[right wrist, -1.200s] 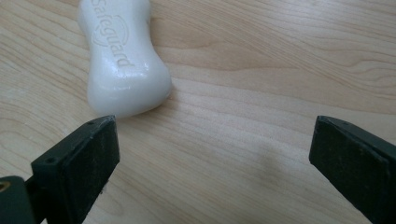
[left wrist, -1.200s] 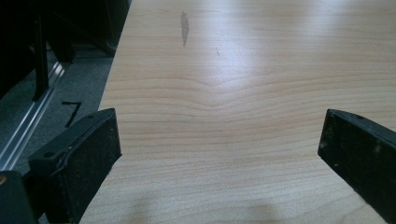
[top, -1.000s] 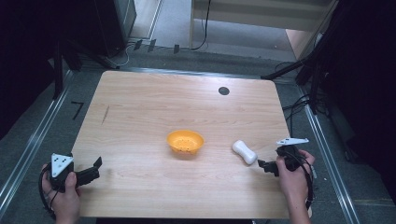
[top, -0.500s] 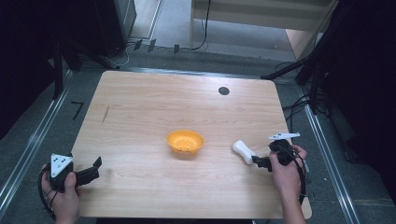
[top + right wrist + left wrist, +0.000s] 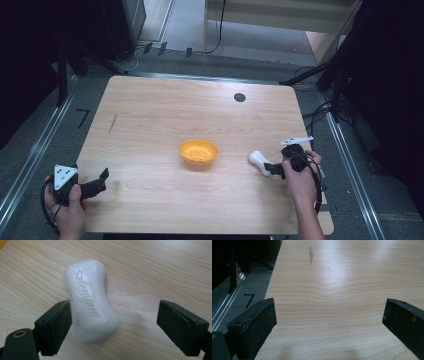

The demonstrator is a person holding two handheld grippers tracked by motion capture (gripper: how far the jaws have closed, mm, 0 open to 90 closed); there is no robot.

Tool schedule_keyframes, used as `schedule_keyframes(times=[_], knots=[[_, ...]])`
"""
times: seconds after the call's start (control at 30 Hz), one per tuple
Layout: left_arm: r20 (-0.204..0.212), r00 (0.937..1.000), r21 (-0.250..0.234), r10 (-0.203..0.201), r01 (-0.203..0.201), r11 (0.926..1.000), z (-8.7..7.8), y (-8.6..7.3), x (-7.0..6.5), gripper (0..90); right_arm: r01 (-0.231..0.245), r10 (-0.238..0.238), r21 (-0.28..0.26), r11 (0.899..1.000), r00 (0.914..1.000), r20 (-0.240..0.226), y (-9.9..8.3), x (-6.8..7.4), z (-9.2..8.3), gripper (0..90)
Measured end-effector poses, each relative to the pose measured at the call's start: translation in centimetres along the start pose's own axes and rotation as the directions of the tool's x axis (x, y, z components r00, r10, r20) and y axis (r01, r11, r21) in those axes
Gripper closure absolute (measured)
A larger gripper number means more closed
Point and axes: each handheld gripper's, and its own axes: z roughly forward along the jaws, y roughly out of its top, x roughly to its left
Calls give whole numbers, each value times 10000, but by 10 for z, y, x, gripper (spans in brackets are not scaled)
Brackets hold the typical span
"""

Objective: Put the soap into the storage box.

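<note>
Your right gripper (image 5: pixel 113 322) has just been closing, its fingers (image 5: pixel 56 325) not yet clamped: the soap bar (image 5: pixel 91 300) lies on the table (image 5: pixel 162 270) between them, against one pad and clear of the other, ready for a squeeze. Your left gripper (image 5: pixel 329 322) waits, fingers spread on nothing.

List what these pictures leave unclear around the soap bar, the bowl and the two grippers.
- Soap bar, right gripper view: its near end sits behind the left finger; contact cannot be told.
- Orange bowl, high view: marks inside too small to read.
- Right gripper, high view: the fingers are too small to judge.
- Left gripper, left gripper view: fingers cut off by the bottom edge.
</note>
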Motion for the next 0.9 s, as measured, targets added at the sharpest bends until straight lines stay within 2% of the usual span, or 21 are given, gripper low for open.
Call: schedule_keyframes(times=[0.13,0.37,0.4,0.43,0.5,0.6,0.73,0.9], knots=[[8,10000,-22,-27,27,10000,0,0,0,0,328,-326,277,9991,9995,-44,7,5,5,180],[-3,10000,5,-8,8,10000,0,0,0,0,366,-346,566,9977,9988,-358,13,9,14,216],[-4,10000,-13,-12,12,10000,0,0,0,0,441,-406,707,9965,9979,-512,15,11,18,249],[-4,10000,-13,-12,12,10000,0,0,0,0,441,-406,707,9965,9979,-512,15,11,18,249],[12,10000,-20,-20,20,10000,0,0,0,0,400,-354,877,9953,9980,-531,19,12,22,307],[8,10000,-12,-4,4,10000,0,0,0,0,266,-205,992,9947,9979,-619,20,13,24,349],[31,10000,-26,-42,42,10000,0,0,1,0,370,-264,1342,9903,9965,-793,23,14,30,396],[30,10000,-8,-36,36,10000,0,0,0,0,489,-383,1628,9854,9970,-672,23,17,34,453]])
